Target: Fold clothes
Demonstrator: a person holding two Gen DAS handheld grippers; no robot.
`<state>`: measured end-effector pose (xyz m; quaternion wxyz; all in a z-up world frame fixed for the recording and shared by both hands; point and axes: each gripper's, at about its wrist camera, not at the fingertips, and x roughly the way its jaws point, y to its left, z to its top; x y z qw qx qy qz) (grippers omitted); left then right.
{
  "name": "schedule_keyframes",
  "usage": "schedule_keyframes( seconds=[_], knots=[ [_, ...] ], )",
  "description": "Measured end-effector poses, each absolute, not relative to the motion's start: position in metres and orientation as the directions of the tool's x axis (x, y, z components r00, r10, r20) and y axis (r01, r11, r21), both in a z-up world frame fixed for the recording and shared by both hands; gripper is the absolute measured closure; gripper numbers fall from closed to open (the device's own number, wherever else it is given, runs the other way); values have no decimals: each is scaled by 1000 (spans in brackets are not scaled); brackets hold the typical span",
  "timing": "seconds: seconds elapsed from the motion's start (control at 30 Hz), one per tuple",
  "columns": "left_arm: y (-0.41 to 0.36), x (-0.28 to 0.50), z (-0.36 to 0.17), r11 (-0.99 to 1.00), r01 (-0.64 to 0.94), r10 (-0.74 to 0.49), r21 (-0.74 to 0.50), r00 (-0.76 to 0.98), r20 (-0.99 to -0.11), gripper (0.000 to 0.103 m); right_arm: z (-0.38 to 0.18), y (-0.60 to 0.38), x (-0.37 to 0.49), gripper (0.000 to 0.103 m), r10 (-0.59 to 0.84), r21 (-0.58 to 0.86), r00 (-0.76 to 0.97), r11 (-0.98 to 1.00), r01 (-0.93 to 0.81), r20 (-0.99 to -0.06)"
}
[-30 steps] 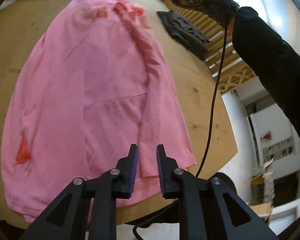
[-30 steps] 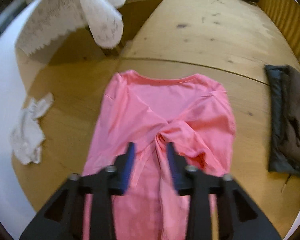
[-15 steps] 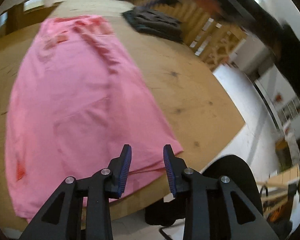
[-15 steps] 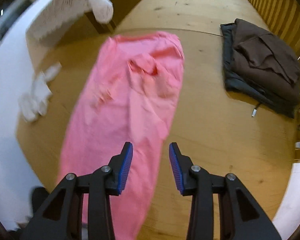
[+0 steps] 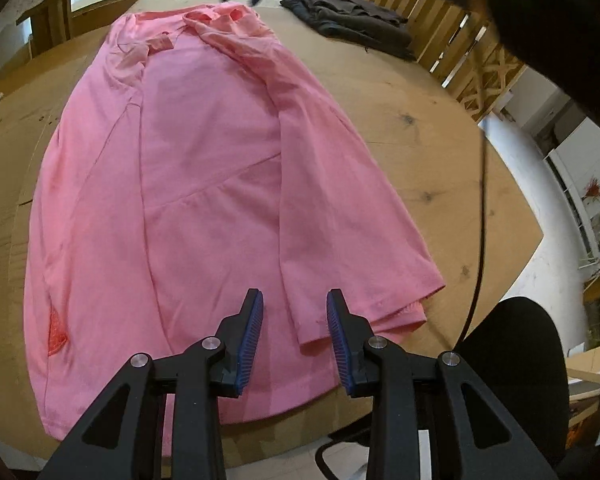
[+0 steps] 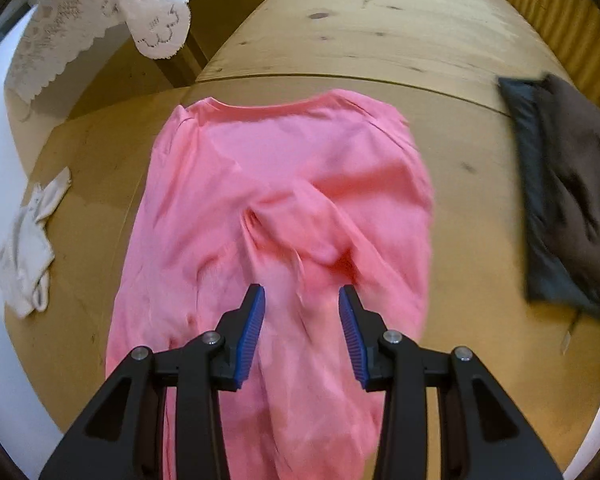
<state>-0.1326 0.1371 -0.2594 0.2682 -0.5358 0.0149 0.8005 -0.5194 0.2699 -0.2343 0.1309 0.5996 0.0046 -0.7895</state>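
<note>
Lengthwise, the pink shirt (image 5: 204, 184) lies flat on the worktop (image 5: 420, 128), hem at the near edge, collar far. Left gripper (image 5: 295, 330) hovers over the hem, right gripper (image 6: 302, 326) over the sleeves; both jaws are spread, pinching nothing.

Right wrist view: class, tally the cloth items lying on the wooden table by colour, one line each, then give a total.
Pink: 1, the long-sleeved shirt
White: 1, the crumpled small cloth
Dark grey: 1, the folded garment underneath
Brown: 1, the garment lying on the grey one
Total: 4
</note>
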Motion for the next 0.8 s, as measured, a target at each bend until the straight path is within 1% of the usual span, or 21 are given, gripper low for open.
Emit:
schedule_keyframes(
  seconds=[0.1,0.17,0.2,0.23,0.27,0.3,0.33,0.37,0.4,0.63,0.73,0.8],
  knots=[
    [139,-135,-260,-845,-460,428,-274,-272,-862,73,-251,246,-533,63,-130,69,-232,-964,256,-964],
    [137,-137,-261,-838,-458,444,-296,-260,-857,80,-262,235,-538,63,-81,14,-230,-960,281,-970],
    [136,-138,-261,-837,-455,451,-305,-255,-855,90,-267,231,-539,63,-61,-9,-231,-957,290,-971],
    [135,-139,-262,-835,-454,456,-311,-253,-853,95,-269,233,-540,63,-81,15,-222,-959,282,-972],
    [134,-140,-262,-833,-452,461,-318,-251,-851,96,-272,235,-540,66,-101,40,-213,-961,274,-972],
    [134,-141,-262,-832,-453,465,-321,-251,-849,98,-274,238,-541,78,-122,65,-204,-962,265,-971],
    [135,-141,-261,-830,-455,467,-322,-253,-847,102,-273,242,-540,92,-138,82,-208,-962,259,-968],
    [135,-141,-260,-829,-457,469,-322,-255,-845,103,-271,248,-541,100,-159,107,-203,-963,248,-966],
    [136,-141,-259,-828,-459,471,-322,-259,-843,103,-269,254,-541,100,-180,132,-197,-963,236,-964],
    [144,-140,-236,-805,-484,509,-342,-270,-817,103,-241,289,-531,100,-212,157,-251,-962,222,-944],
    [153,-141,-229,-787,-483,545,-383,-255,-799,103,-230,311,-525,100,-189,138,-276,-971,194,-943],
    [168,-141,-222,-759,-516,574,-398,-241,-783,103,-225,334,-524,100,-125,78,-283,-982,172,-951]
  ],
)
